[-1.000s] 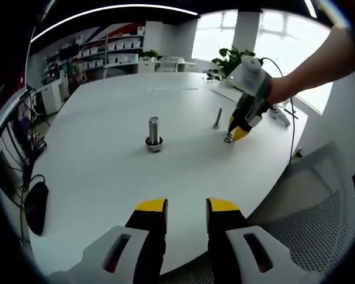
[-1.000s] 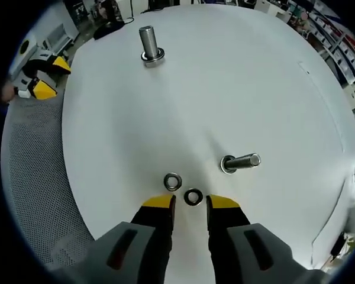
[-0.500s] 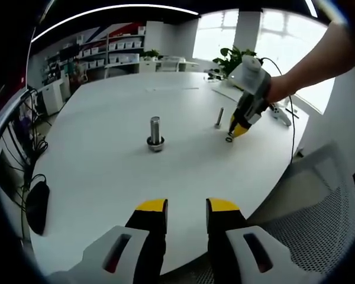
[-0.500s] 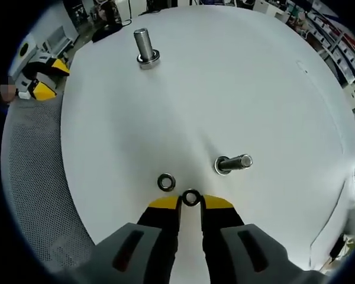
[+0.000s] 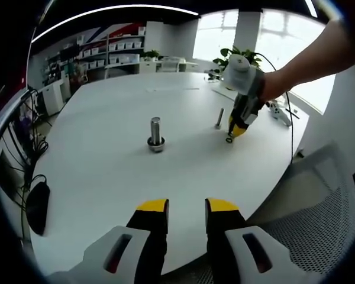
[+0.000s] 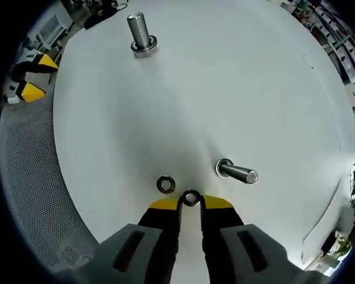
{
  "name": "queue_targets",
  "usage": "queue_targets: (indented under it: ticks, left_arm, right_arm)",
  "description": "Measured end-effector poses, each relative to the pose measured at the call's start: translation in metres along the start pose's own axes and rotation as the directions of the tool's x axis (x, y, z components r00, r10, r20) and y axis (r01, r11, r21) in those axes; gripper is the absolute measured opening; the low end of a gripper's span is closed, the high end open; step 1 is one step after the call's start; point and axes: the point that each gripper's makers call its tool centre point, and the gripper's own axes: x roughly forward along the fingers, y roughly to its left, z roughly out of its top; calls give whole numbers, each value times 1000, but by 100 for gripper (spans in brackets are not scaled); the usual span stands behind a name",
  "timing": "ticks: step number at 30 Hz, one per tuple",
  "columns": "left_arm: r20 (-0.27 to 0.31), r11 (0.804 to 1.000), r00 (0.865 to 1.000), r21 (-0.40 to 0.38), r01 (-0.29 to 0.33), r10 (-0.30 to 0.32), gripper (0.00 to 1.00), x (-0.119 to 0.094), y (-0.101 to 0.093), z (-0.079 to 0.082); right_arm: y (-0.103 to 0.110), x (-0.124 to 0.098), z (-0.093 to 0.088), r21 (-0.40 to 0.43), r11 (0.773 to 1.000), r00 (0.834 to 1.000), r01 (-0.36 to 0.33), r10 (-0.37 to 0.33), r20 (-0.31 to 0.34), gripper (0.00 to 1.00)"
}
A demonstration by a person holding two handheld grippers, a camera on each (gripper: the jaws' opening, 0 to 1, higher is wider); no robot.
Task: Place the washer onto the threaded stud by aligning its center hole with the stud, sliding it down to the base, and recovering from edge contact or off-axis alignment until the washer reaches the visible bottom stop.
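- Right tool (image 6: 190, 203): yellow-tipped jaws nearly closed, pinching a small dark metal ring washer (image 6: 191, 198) by its edge at the tips; washer sits low against the white round surface (image 6: 236, 83), can't tell if lifted off it.
- Second metal ring washer (image 6: 165, 184) lies flat on the surface just beside the gripped one, on the side toward the surface's near edge by the mesh chair (image 6: 29, 177); the two are apart.
- Slim threaded steel stud w/ washer-like base (image 6: 236, 173) stands near the gripped washer, twd the middle of the surface; nothing on its shank.
- Thick steel bolt standing in a round base (image 6: 140, 35) is well apart, nearer the far edge in right gripper view.
- Left tool (image 5: 186, 208): jaws parted, nothing between them, hovering over the surface's near edge.
- In left gripper view: right tool (image 5: 236, 128) tips down on the surface, just beside the slim stud (image 5: 218, 118); thick bolt (image 5: 155, 134) well apart from both, nearer surface centre.
- Left tool (image 6: 29, 76) seen in right gripper view off the surface edge, over the chair.
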Motion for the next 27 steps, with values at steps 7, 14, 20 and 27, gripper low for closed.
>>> queue_targets:
  ticks: [7,14,20,27]
  left_arm:
    - [0,1000,1000,-3,0,0,23,0,0,0]
    - [8,1000,1000,-10,0,0,23,-1,1,1]
    - [5,1000,1000,-8,0,0,22,0,1,1]
    - [6,1000,1000,-7,4,-4,22,0,-1,1]
  right_arm:
    - [1,-2,-2,26,999,998,33,-34,53,15]
    - [-3,-2,-2,75,997,994,28,-36,103,14]
    - [-2,-4,-3,74,996,988,48,-59,141,14]
    - [-1,-10,-8,111,993,983,41,-60,173,14]
